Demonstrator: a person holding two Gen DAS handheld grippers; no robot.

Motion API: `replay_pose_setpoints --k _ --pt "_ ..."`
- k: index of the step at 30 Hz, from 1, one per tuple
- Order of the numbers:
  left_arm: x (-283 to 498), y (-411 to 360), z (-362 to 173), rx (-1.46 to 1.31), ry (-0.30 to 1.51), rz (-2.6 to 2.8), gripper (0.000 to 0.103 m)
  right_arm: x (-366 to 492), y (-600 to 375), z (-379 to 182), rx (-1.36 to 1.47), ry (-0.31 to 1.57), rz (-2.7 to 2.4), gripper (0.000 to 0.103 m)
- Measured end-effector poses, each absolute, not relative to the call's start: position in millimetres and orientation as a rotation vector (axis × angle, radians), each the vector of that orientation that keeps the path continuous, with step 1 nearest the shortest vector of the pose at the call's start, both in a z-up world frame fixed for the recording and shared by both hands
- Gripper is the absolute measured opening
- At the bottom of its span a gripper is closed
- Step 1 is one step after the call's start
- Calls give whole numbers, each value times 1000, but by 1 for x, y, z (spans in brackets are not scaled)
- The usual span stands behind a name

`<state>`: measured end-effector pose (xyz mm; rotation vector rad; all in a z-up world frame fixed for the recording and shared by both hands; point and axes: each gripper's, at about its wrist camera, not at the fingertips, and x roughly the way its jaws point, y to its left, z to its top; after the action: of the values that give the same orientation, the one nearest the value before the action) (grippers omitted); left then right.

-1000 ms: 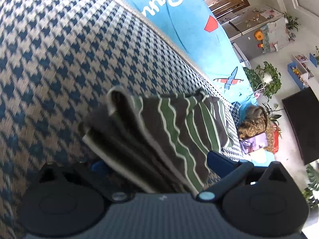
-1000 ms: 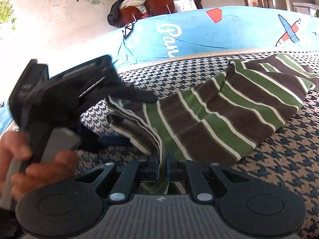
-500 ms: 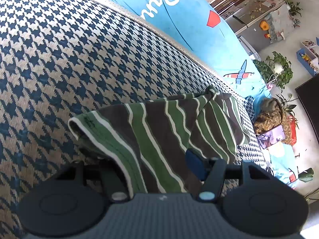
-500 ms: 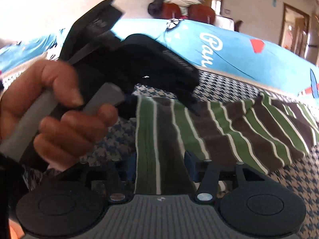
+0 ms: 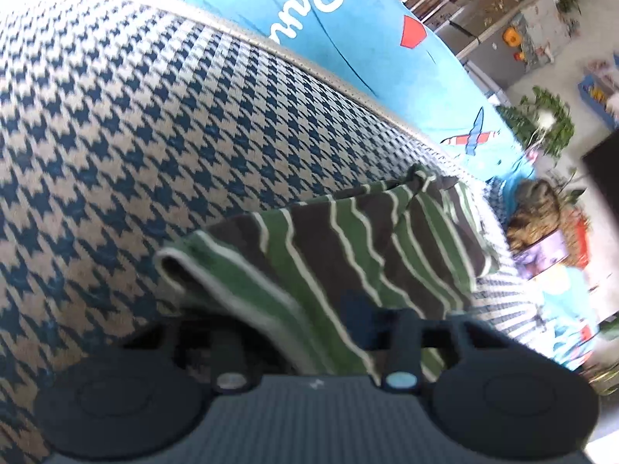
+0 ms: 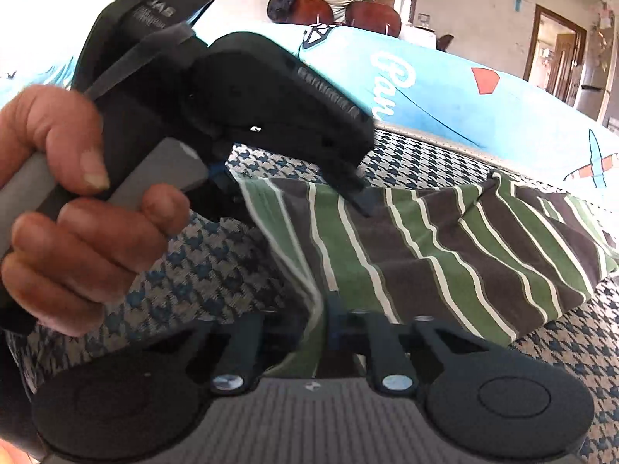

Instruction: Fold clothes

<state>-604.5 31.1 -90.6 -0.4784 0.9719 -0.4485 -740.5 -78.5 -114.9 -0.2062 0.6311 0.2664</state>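
A striped garment, brown and green bands parted by thin white lines, lies bunched in several layers on a houndstooth-patterned surface of blue and beige. Its near end is a thick folded edge with a pale hem; its far end narrows into a crumpled point. The long axis runs from the near left corner away toward the far right in both views, the stripes crossing it at a slant.

The left hand-held gripper is closing its jaws with the garment's near folded edge between them; the cloth drapes over and hides the left finger. The right hand-held gripper has its jaws pressed together, pinching a fold of the same near edge that rises between the blue pads.

Only the right wrist view shows the person's left hand wrapped around the grey handle of the other gripper, whose black body leans over the cloth's near left end, and two red-brown chairs behind a bright blue printed cover. Only the left wrist view shows potted plants, a refrigerator and a brown heap on the floor past the garment's far end.
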Motion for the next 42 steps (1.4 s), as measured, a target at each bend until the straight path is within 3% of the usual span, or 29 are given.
replay_pose_setpoints --k 4,14,29,32,34,37,42 --pt "-614 27 -80 -398 915 -426 7 -741 -78 -112 -184 631 294 8" --pt "-623 58 -52 -378 855 -348 7 -727 -78 -91 21 651 399 8" --pt "-625 156 -27 -311 876 -150 8 -704 0 -81 111 676 651 9" --pt "-626 171 -36 -330 910 -51 17 -700 13 -93 82 704 670 11" --pt "-627 174 -37 -341 916 -1 33 -700 16 -103 59 732 673 13" --pt "-636 181 -30 -365 860 64 51 -705 5 -104 25 727 672 29" --pt "-647 177 -16 -404 788 44 67 -715 -24 -93 -56 697 652 33"
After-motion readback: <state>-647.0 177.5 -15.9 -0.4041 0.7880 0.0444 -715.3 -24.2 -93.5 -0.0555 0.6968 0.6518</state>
